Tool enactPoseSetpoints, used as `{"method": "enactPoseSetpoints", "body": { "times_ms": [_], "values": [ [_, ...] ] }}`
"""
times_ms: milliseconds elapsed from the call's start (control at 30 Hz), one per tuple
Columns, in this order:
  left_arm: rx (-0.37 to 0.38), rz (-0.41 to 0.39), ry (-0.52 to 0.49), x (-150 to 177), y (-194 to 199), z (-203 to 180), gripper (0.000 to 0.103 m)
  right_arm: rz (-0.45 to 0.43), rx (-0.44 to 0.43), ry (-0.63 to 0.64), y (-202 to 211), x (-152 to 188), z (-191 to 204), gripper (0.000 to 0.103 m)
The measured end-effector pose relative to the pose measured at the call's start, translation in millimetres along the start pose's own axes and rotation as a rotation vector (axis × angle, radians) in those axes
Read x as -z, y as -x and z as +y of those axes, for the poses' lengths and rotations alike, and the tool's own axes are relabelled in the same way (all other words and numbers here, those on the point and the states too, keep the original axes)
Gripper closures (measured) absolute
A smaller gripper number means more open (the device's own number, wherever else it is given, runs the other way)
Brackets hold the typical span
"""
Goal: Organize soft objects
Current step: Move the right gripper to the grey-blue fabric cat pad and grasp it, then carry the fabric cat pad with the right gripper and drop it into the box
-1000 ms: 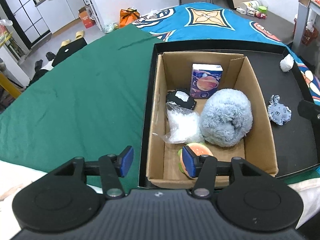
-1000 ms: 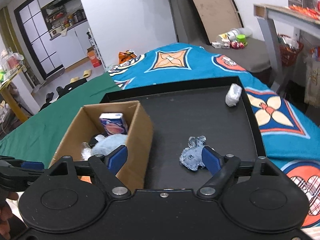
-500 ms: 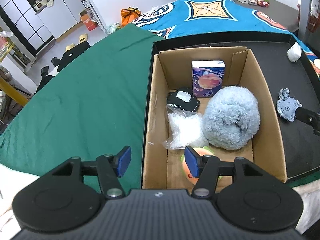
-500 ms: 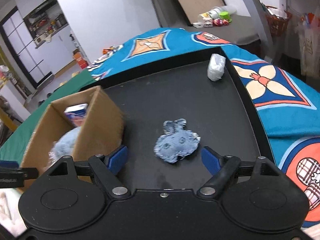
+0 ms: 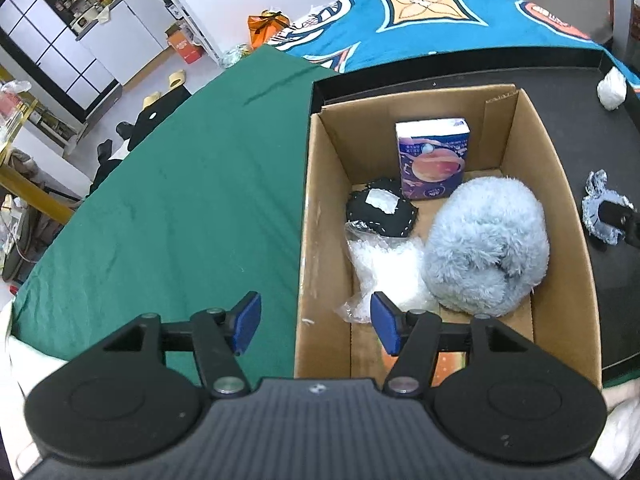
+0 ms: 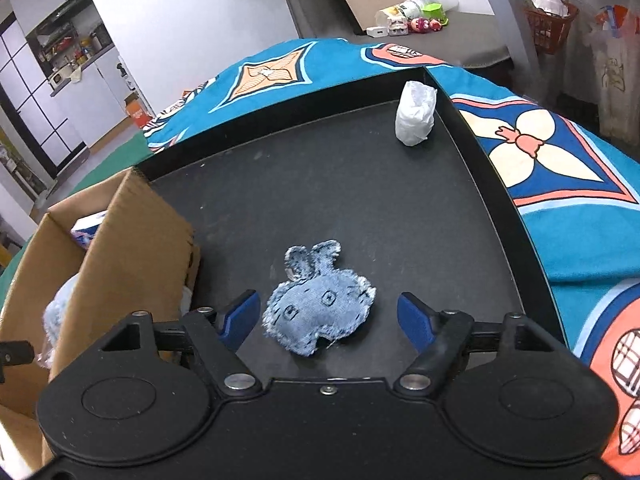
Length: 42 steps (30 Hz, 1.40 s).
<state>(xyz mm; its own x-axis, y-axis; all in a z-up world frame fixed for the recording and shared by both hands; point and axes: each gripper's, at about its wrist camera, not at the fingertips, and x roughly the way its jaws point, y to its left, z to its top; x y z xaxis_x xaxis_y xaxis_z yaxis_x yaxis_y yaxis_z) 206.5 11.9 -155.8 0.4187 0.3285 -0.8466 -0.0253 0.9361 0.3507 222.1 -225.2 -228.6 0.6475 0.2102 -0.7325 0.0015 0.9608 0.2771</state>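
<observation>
Left gripper point(image 5: 315, 326), fingers spread, nothing pinched, straddling near-left wall of cardboard box point(image 5: 568, 216). Inside box: black pouch point(image 5: 380, 210), clear bag point(image 5: 390, 266), fluffy blue plush point(image 5: 486, 250), tissue pack point(image 5: 432, 158) upright at far wall; something orange near, possibly a toy. Right gripper point(image 6: 328, 320), jaws closing, flanking but not touching denim toy point(image 6: 320, 314) on black tray point(image 6: 400, 200). White wad point(image 6: 416, 118) in far-right corner.

One cardboard box point(image 5: 560, 184) is sitting in one black tray point(image 6: 360, 184), holding five soft items, while two more, one denim toy point(image 6: 320, 312) and one white wad point(image 6: 414, 114), are lying outside.
</observation>
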Motion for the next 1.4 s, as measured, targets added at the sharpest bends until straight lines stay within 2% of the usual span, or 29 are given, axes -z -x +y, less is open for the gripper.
{"method": "enactPoseSetpoints", "body": {
  "times_ms": [100, 200, 233, 533, 633, 767, 867, 1267, 1400],
  "values": [
    [-0.006, 0.018, -0.016, 0, -5, -5, 0.043, 0.002, 0.005, -0.007, -5, -3, -2, 0.035],
    [-0.009, 0.033, -0.02, 0, -11, -9, 0.043, 0.029, 0.013, 0.002, -10, -3, -4, 0.053],
    [-0.009, 0.031, -0.024, -1, -11, -11, 0.043, 0.03, 0.019, 0.004, -11, -2, -5, 0.065],
    [-0.015, 0.029, -0.048, 3, -4, -22, 0.043, 0.032, 0.051, 0.028, 3, 6, -6, 0.073],
    [-0.019, 0.03, -0.047, 5, 0, -20, 0.043, 0.031, 0.053, 0.004, 9, 8, -13, 0.08],
    [-0.019, 0.044, -0.047, 9, 3, -16, 0.043, 0.026, 0.037, -0.013, 16, 8, -19, 0.093],
    [-0.018, 0.04, -0.051, 10, 8, -14, 0.043, 0.031, 0.034, -0.045, 20, 8, -24, 0.094],
    [-0.005, 0.014, -0.045, 20, 20, -7, 0.041, -0.042, 0.065, -0.017, 53, 9, -24, 0.095],
    [-0.002, 0.003, -0.047, 21, 22, -4, 0.041, -0.061, 0.041, -0.006, 65, 6, -18, 0.095]
  ]
}}
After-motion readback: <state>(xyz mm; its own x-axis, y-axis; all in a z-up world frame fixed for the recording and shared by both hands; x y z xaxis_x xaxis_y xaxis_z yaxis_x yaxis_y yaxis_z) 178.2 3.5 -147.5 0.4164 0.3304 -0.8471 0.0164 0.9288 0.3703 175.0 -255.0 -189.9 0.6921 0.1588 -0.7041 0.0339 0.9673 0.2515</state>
